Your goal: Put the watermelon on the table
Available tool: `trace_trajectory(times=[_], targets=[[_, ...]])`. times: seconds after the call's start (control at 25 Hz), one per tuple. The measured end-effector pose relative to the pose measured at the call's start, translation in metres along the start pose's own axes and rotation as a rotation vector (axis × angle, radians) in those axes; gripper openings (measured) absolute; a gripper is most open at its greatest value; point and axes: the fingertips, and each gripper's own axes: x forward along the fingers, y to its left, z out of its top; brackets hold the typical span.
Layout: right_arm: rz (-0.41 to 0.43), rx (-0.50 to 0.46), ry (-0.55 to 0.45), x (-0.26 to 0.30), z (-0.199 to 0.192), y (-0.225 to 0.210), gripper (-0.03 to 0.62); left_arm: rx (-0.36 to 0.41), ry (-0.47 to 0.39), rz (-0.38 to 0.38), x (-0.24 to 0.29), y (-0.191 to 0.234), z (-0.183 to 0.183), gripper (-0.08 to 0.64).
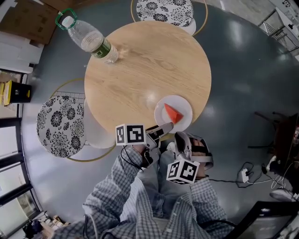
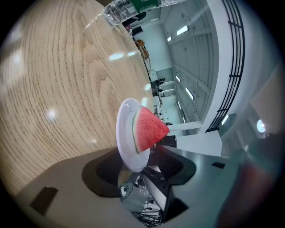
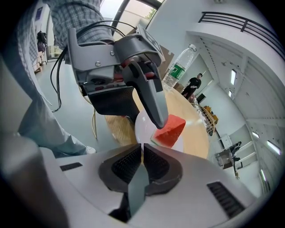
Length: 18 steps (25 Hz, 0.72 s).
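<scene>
A red watermelon wedge [image 1: 173,113] [image 2: 149,129] [image 3: 171,130] lies on a small white plate [image 1: 184,105] [image 2: 124,133] [image 3: 141,127]. The plate sits at the near edge of the round wooden table [image 1: 140,70] [image 2: 53,89]. My left gripper [image 1: 163,130] [image 2: 140,171] stands open, its jaws wide on either side of the plate's near rim without pressing on it. One of its fingers [image 3: 153,102] hangs over the plate in the right gripper view. My right gripper [image 1: 181,139] [image 3: 142,153] is at the plate's near rim, jaws together on that thin edge.
A plastic water bottle [image 1: 88,39] [image 3: 180,67] stands at the table's far left. Two chairs with floral cushions [image 1: 58,123] [image 1: 163,9] flank the table. Cables and a power strip [image 1: 243,175] lie on the grey floor to the right. A person [image 3: 193,84] stands far off.
</scene>
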Motion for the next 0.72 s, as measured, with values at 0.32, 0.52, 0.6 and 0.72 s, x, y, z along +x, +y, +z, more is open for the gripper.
trace_trajectory(times=[0.32,0.52,0.6,0.72], targets=[[-0.028,0.025,-0.006,0.003,0.0,-0.018,0.006,-0.037,-0.017,-0.007,-0.011,0.006,-0.003,0.229],[0.063,-0.018,-0.058,-0.001,0.017,0.006,0.031,-0.06,-0.032,-0.021,-0.011,0.006,0.0,0.229],[0.092,-0.056,-0.065,0.002,0.024,0.018,0.064,-0.065,-0.036,-0.023,-0.011,0.007,0.0,0.229],[0.052,-0.113,-0.055,0.011,0.03,0.023,0.067,-0.069,-0.034,-0.028,-0.011,0.007,-0.001,0.229]])
